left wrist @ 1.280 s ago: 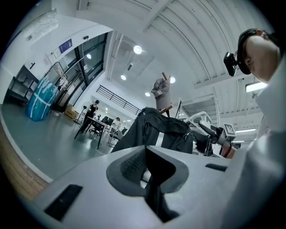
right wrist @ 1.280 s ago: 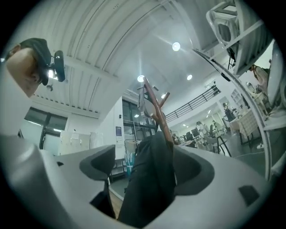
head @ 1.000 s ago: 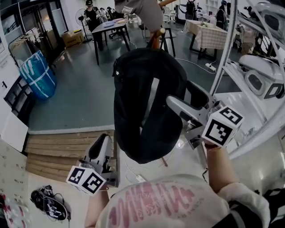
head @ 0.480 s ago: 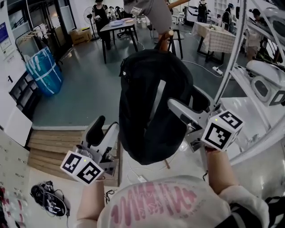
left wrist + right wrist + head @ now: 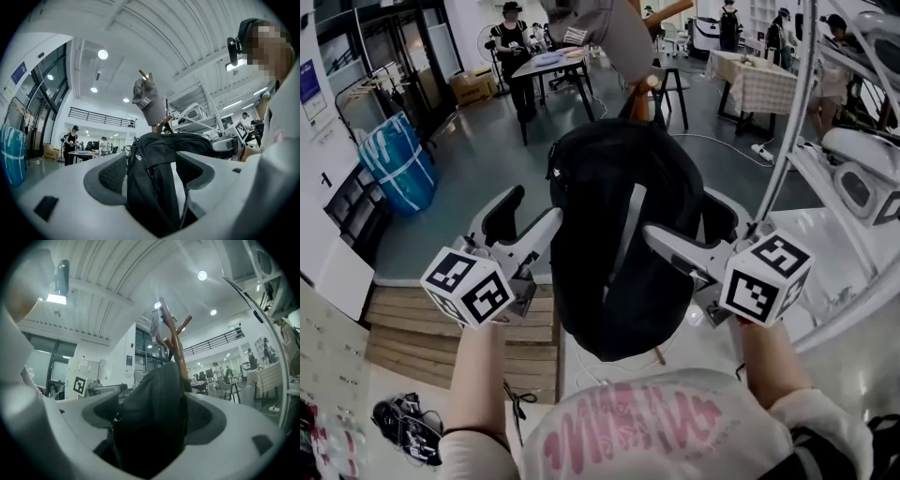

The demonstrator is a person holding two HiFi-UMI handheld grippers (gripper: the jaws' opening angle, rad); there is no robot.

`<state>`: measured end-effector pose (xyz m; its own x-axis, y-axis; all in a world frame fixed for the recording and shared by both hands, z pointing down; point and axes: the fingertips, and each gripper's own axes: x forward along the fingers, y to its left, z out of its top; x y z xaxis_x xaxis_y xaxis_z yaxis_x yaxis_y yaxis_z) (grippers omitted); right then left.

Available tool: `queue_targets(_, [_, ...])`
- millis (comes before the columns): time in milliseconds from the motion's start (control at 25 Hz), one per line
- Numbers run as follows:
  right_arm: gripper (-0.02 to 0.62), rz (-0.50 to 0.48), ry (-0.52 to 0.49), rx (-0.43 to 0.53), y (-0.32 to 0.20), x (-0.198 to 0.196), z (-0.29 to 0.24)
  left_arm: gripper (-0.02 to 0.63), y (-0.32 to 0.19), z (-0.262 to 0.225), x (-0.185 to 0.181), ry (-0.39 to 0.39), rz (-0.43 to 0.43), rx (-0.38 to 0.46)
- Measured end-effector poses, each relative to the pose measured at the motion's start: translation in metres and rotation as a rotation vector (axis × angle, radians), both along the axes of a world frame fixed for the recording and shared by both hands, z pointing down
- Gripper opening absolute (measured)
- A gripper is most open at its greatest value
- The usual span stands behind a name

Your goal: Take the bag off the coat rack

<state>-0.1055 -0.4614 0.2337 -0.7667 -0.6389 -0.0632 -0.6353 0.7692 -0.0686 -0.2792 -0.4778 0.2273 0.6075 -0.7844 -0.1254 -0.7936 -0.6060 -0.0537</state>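
Both arms reach out in front, side by side. The left arm (image 5: 476, 375) is bare and nearly straight. The right arm (image 5: 766, 361) is bent a little more. The left gripper (image 5: 525, 220) points forward, and its jaws are opening wide. The bag (image 5: 600, 187) sits between its fingers, but they do not squeeze it. The right gripper (image 5: 698, 230) has one finger on each side of the bag and presses on it.

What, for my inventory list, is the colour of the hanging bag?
The bag is black with a pale grey stripe; clearest in the head view.
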Motion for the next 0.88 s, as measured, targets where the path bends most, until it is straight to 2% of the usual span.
queue_targets(160, [0.436,-0.015,0.009,-0.007,-0.002,0.005,-0.001,0.318,-0.034,-0.006,0.018,-0.073,-0.012,0.002])
queue_targets(360, [0.434,-0.025,-0.008,-0.017,-0.004,0.008,-0.001,0.318,-0.060,-0.010,0.029,-0.227,-0.048,0.022])
queue_targets(640, [0.430,-0.063,-0.008,-0.022,-0.006,0.005,0.000,0.321,-0.090,-0.003,0.046,-0.327,-0.030,-0.015])
queue_targets(880, [0.430,-0.100,-0.009,-0.034,-0.011,0.005,0.000,0.319,-0.104,-0.011,0.057,-0.266,-0.011,0.015])
